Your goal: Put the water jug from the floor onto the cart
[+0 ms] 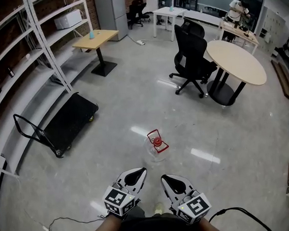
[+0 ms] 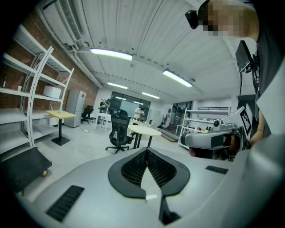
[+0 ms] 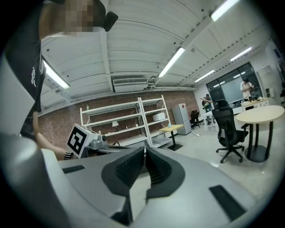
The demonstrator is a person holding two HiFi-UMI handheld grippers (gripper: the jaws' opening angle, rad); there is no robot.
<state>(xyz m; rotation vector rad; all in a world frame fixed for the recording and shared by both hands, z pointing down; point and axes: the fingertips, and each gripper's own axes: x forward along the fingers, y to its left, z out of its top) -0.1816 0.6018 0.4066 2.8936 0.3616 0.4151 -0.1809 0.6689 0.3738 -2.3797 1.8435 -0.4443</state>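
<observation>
A clear water jug (image 1: 156, 147) with a red cap and red handle stands on the grey floor, a short way ahead of both grippers. The black flat cart (image 1: 68, 122) with a tubular push handle sits to the left by the shelving; its deck corner (image 2: 20, 167) shows in the left gripper view. My left gripper (image 1: 138, 173) is shut with nothing between its jaws and is held low at the bottom of the head view. Beside it, my right gripper (image 1: 167, 179) is also shut and empty. In both gripper views the jaws meet, and the jug is out of sight.
White shelving (image 1: 41, 50) runs along the brick wall at left. A black office chair (image 1: 192, 60) and a round table (image 1: 237, 61) stand ahead right, a small wooden table (image 1: 96, 39) ahead left. A cable (image 1: 68, 221) lies on the floor at lower left.
</observation>
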